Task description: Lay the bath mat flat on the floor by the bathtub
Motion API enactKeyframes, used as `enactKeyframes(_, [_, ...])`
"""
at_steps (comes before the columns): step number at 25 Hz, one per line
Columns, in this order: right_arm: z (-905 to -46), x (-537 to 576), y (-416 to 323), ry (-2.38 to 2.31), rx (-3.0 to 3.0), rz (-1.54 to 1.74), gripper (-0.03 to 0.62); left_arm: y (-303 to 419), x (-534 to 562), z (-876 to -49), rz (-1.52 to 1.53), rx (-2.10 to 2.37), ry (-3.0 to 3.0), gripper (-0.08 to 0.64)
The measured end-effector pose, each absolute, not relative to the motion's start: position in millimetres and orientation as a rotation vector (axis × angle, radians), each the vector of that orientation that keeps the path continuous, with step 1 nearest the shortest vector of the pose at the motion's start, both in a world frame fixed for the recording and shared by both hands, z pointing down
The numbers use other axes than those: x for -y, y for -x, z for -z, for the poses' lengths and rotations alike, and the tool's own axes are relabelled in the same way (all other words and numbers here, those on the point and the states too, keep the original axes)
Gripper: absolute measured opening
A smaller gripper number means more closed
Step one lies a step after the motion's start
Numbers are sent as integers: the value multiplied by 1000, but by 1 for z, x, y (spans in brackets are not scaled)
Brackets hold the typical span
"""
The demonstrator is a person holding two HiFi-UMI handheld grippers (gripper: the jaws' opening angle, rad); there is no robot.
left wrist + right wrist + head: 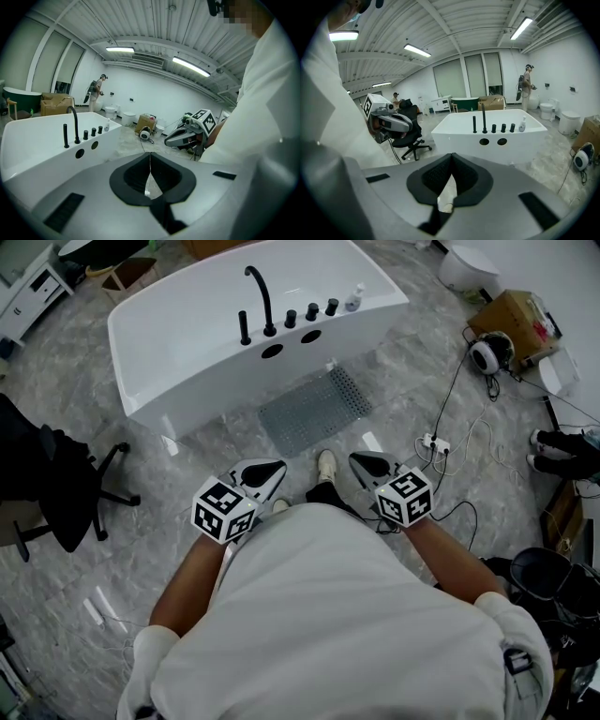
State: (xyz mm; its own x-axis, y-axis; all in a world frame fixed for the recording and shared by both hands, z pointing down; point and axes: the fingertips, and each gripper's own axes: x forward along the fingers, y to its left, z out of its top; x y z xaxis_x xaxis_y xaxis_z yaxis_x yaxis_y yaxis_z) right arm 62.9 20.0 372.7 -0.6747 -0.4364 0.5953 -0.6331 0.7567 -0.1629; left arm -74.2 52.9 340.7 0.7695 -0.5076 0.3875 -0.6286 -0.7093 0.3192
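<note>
Probably a mock-bathroom lab: bathtub (234, 324)

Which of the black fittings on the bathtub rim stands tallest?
The curved spout: it arches high above the straight post beside it and the three short knobs toward the white bottle.

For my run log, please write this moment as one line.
bath mat: flat on floor beside bathtub | left gripper: jaws shut, empty | right gripper: jaws shut, empty
</note>
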Motion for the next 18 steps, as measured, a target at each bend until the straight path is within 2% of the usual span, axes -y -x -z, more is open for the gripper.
enactKeyframes(18, [-382,-21,-58,-789,2413,-503,8,81,-57,-349,-390,875,-2500,18])
